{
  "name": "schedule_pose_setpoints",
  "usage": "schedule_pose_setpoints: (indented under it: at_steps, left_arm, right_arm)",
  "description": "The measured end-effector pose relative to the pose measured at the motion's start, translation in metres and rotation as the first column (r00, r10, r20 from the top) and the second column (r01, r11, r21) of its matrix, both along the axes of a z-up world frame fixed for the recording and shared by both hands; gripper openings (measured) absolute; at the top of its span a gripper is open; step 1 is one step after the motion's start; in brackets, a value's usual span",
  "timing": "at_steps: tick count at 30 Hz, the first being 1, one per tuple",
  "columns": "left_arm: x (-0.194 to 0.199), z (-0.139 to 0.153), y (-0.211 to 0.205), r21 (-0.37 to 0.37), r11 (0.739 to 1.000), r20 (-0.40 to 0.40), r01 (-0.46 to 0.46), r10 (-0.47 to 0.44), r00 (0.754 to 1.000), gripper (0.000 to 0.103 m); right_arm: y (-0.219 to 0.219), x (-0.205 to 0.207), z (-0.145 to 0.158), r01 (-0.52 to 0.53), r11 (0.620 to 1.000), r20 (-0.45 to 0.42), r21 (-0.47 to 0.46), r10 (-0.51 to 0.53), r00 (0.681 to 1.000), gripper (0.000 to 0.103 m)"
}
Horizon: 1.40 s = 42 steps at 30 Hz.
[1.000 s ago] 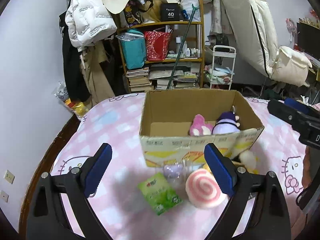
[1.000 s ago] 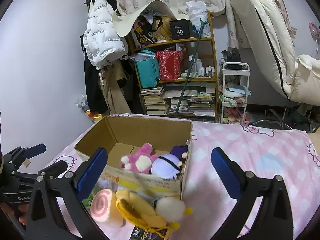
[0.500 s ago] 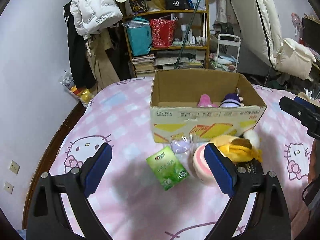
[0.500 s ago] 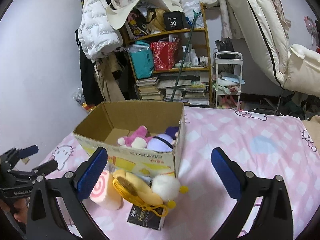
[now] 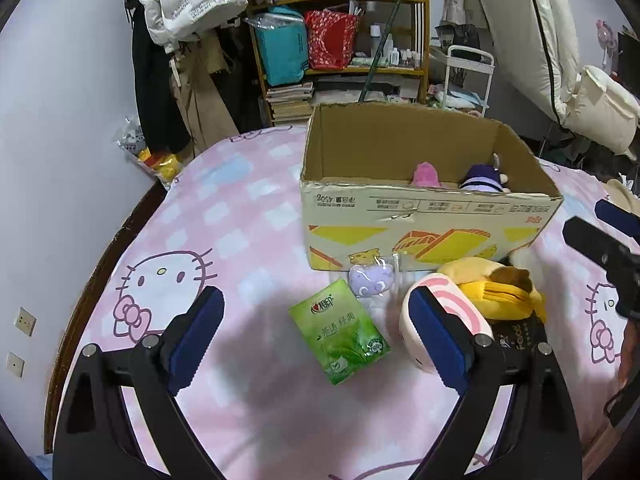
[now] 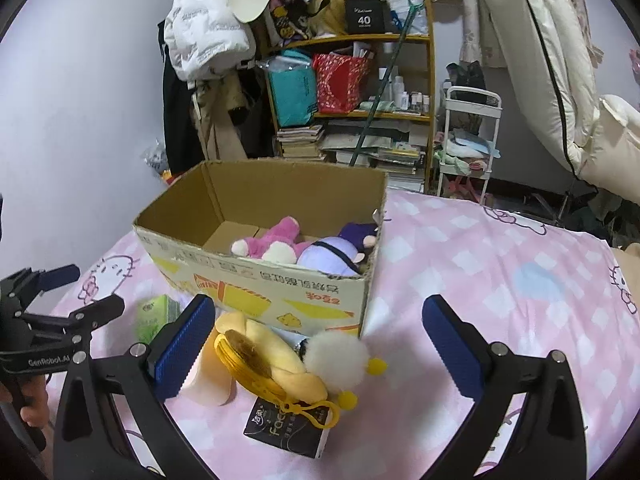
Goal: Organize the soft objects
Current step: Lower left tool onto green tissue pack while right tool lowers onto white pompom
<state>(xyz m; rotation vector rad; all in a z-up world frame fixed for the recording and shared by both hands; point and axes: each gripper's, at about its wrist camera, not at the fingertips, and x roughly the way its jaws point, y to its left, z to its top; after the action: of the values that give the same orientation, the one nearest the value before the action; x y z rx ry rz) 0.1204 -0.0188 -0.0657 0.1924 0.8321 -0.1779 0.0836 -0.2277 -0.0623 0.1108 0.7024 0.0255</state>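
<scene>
An open cardboard box [image 5: 424, 220] [image 6: 280, 292] stands on the pink bed and holds a pink plush [image 6: 272, 242] and a purple plush [image 6: 332, 254]. In front of it lie a green tissue pack [image 5: 340, 330], a small purple plush [image 5: 370, 282], a pink swirl cushion [image 5: 460, 312], a yellow plush [image 5: 492, 284] [image 6: 264, 360], a white pompom [image 6: 336, 354] and a black pack [image 6: 288, 426]. My left gripper [image 5: 316, 338] is open above the tissue pack. My right gripper [image 6: 320, 350] is open above the yellow plush.
The bed has a pink Hello Kitty sheet [image 5: 224, 240]. Behind it stand a cluttered wooden shelf [image 5: 340, 40], hanging coats [image 5: 180, 40] and a white cart [image 6: 468, 140]. A wall runs along the left. The bed's edge curves at the left [image 5: 120, 240].
Both grippers have drawn back and lower from the box, so the items in front of it now lie between the fingers. Both stay open. Nothing on the bed has moved.
</scene>
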Motion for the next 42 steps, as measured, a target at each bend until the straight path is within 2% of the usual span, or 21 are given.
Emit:
schedule_pose_setpoints:
  at_steps: [5, 14, 21, 23, 25, 29, 31, 35, 39, 42]
  left_arm:
    - [0.019, -0.019, -0.001, 0.011, 1.000, -0.059, -0.015, 0.016, 0.998, 0.092]
    - [0.038, -0.041, 0.006, -0.022, 0.998, -0.147, -0.058, 0.055, 0.988, 0.092]
    - [0.046, -0.051, 0.005, -0.018, 0.998, -0.179, -0.064, 0.060, 0.982, 0.092]
    - [0.048, -0.054, 0.004, -0.018, 0.998, -0.191, -0.062, 0.057, 0.980, 0.092]
    - [0.050, -0.058, 0.003, -0.014, 0.998, -0.208, -0.059, 0.055, 0.977, 0.092]
    - [0.054, -0.066, 0.000, 0.000, 0.998, -0.234, -0.055, 0.054, 0.971, 0.092]
    - [0.055, -0.069, 0.001, 0.004, 0.998, -0.240, -0.058, 0.057, 0.969, 0.092]
    - [0.058, -0.076, 0.005, -0.010, 0.997, -0.269, -0.071, 0.066, 0.961, 0.091]
    - [0.063, -0.084, 0.009, -0.048, 0.996, -0.317, -0.073, 0.054, 0.947, 0.081]
    - [0.063, -0.085, 0.007, -0.040, 0.997, -0.307, -0.062, 0.047, 0.951, 0.076]
  right_arm:
    - [0.007, 0.011, -0.013, 0.005, 1.000, -0.032, -0.017, -0.005, 0.999, 0.103]
    - [-0.002, 0.027, -0.033, 0.048, 0.999, -0.126, 0.024, -0.045, 0.991, 0.103]
    - [-0.013, 0.032, -0.045, 0.098, 0.995, -0.183, 0.022, -0.093, 0.979, 0.101]
    - [-0.016, 0.035, -0.051, 0.113, 0.993, -0.216, 0.019, -0.106, 0.971, 0.096]
    - [-0.019, 0.039, -0.059, 0.112, 0.993, -0.254, 0.040, -0.098, 0.962, 0.085]
    - [-0.022, 0.044, -0.068, 0.113, 0.992, -0.284, 0.053, -0.094, 0.954, 0.081]
    - [-0.023, 0.046, -0.072, 0.109, 0.992, -0.303, 0.068, -0.083, 0.950, 0.071]
    - [-0.021, 0.048, -0.079, 0.102, 0.990, -0.336, 0.102, -0.062, 0.940, 0.068]
    - [-0.022, 0.049, -0.083, 0.098, 0.989, -0.357, 0.115, -0.051, 0.933, 0.064]
    - [-0.024, 0.051, -0.088, 0.102, 0.987, -0.369, 0.127, -0.049, 0.928, 0.064]
